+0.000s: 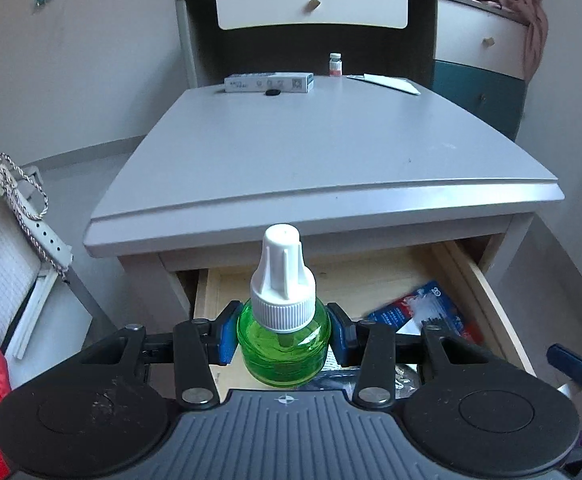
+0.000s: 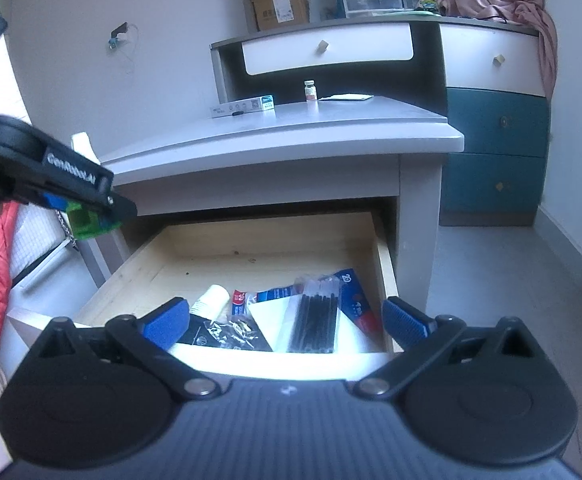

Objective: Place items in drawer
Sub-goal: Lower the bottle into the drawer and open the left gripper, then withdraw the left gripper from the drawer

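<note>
1. The counter (image 1: 331,148) is a grey bedside unit; its drawer (image 2: 385,256) is pulled out below the top, wood-lined, with its back part bare.
2. Left gripper (image 1: 283,330): jaws pinching the green bottle (image 1: 283,356) at its round body, one blue pad on each side. You're holding it above the drawer's front-left area, not yet inside.
3. Right gripper (image 2: 285,320): jaws spread wide, nothing between them, hovering over the drawer's front edge.
4. Drawer clutter sits toward the front: a pack of black pens (image 2: 315,320), a red-blue packet (image 2: 355,300), a white tube (image 2: 211,300). Nothing touches the bottle.
5. Bottle long axis runs vertical, white cap (image 1: 282,276) up, base down; it looks roughly upright in the left wrist view.
6. To do this step well, I'd judge: lower it straight onto the bare wood at the back-left, keep the cap up, clear the counter's lip, let the base touch before opening.
7. Risk as I see it: a narrow base landing on the clutter tips it over. Keep the right gripper out of the way.
8. Still on the counter: a flat box (image 1: 269,82) and a small vial (image 1: 335,65) at the far edge.
</note>
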A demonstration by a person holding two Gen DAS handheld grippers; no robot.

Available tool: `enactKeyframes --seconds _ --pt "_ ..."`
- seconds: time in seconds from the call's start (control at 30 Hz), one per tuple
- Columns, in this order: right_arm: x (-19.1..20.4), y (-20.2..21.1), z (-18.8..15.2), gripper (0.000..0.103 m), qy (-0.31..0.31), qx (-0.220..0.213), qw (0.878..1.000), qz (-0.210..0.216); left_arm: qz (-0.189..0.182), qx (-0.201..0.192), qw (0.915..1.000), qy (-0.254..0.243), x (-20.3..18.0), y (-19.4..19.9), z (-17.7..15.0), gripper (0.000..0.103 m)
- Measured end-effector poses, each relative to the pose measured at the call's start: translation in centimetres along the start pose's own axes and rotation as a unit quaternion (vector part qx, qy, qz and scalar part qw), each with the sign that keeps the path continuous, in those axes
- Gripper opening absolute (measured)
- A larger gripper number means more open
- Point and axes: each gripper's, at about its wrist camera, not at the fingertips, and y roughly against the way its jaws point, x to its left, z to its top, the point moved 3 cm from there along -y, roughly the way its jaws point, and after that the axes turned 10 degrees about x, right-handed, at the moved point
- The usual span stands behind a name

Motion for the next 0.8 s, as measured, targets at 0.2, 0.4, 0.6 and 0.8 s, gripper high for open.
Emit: enactKeyframes --seconds 0.2,0.4,0.6,0.8 --pt "0.1 0.0 0.0 0.103 0.001 0.001 1.000 0.008 -0.007 -0.009 0.9999 0.004 -0.1 -0.1 -0.2 0.097" --pt "0.1 0.0 0.0 0.103 0.004 -0.001 1.000 0.005 0.014 -0.024 0.9996 -0.008 -0.9 0.4 0.0 0.103" --pt "0.1 0.0 0.0 0.103 0.005 0.000 1.000 0.006 0.022 -0.019 0.9995 0.006 -0.5 0.6 0.0 0.103" --pt "0.2 0.0 -0.1 0.103 0.008 0.000 1.000 0.003 0.030 -0.026 0.9989 0.026 0.4 1.1 -0.8 0.103"
